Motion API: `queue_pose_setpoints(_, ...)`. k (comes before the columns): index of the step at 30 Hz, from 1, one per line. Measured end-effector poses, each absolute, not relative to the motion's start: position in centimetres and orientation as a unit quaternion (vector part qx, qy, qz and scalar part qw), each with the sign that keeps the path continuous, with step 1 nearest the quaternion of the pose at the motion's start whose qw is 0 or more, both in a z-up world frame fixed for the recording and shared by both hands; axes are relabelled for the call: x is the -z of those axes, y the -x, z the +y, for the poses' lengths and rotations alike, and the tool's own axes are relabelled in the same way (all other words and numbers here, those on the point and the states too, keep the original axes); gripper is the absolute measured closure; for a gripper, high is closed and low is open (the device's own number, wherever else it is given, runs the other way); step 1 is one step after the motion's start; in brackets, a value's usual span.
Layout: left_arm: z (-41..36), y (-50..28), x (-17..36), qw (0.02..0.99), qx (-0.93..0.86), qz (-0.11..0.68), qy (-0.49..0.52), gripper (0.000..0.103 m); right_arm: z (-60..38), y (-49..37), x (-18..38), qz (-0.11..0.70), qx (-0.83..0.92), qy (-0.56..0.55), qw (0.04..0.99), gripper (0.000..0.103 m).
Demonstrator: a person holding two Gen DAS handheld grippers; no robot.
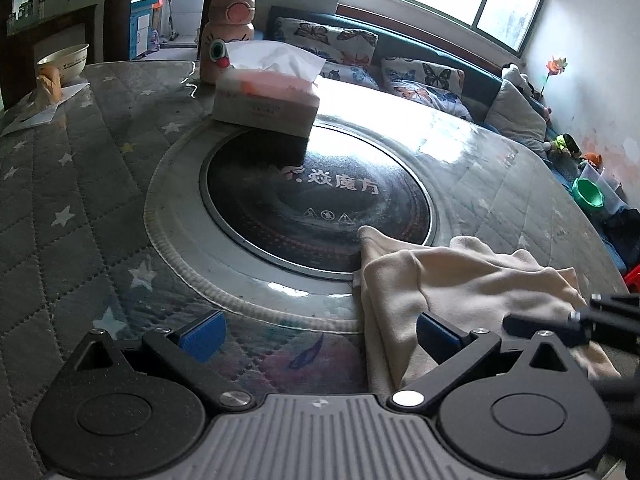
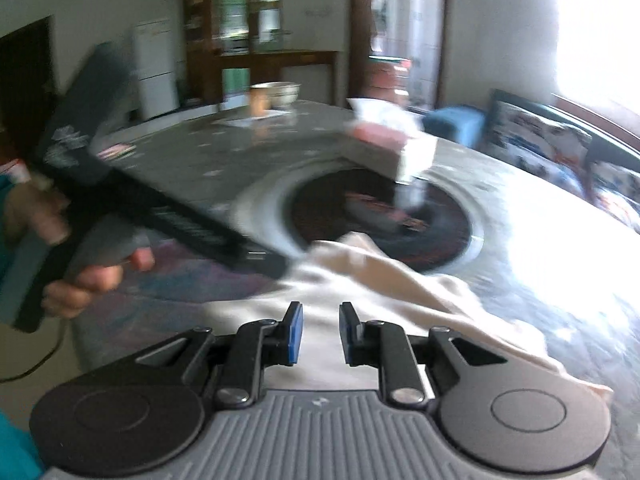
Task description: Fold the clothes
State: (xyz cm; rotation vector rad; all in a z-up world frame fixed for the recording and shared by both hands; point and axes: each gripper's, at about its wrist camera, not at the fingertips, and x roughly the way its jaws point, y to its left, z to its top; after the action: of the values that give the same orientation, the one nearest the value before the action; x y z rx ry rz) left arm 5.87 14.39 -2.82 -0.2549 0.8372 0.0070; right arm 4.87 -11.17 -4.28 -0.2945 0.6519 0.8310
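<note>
The cream garment (image 1: pixel 460 280) is lying crumpled on the quilted star-print table cover (image 1: pixel 80 184), beside the round cooktop (image 1: pixel 316 204) set into the table's middle, with one corner overlapping the cooktop's rim.

The left gripper (image 1: pixel 320 336) is being held with its jaws spread wide and nothing between them. From this claw the garment lies ahead and to the right; the right blue pad (image 1: pixel 436 336) is standing over the cloth's near left edge, while the left pad is standing over bare table cover. Whether that pad is touching the cloth cannot be told.

The right gripper (image 2: pixel 320 334) is being held with its jaws nearly together, a narrow gap showing between the blue pads. No fold of cloth is seen pinched in that gap, so this claw is read as empty. The garment is lying directly ahead of and beneath it, spreading away to the right; this view is blurred.

In the right wrist view, a hand (image 2: pixel 92 276) is seen gripping the handle of the left tool at the far left.

The garment's long axis is judged to run from the corner on the cooktop rim back toward the near right. The right claw is judged the nearer, being centred over the body of the cloth; the left claw is reaching only its left margin. A grasp is therefore judged to call for the left claw to be shifted rightward onto the edge.

A tissue box (image 1: pixel 266 104) and a pink bottle (image 1: pixel 226 40) are standing well beyond the cloth.
</note>
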Motion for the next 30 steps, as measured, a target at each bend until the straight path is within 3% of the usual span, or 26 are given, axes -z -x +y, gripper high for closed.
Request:
queue_pose_setpoints(4,13.7,-6.2,2.8,0.905,-0.001,0.409,0.114,0.0,-12.8,-6.9,5.3,0.332,-0.359,0.118,0.864,0.084)
queue_pose_setpoints(7,13.1,-6.4,2.7,0.905,0.007,0.411,0.111,0.0,-13.6,-7.9,6.2,0.345,-0.348,0.096,0.866,0.077)
queue_pose_setpoints(30,6.9,-7.5,2.8,0.903,0.076,0.418,0.062,0.0,-19.1,-11.1,6.1,0.346,-0.256,0.024,0.902,0.076)
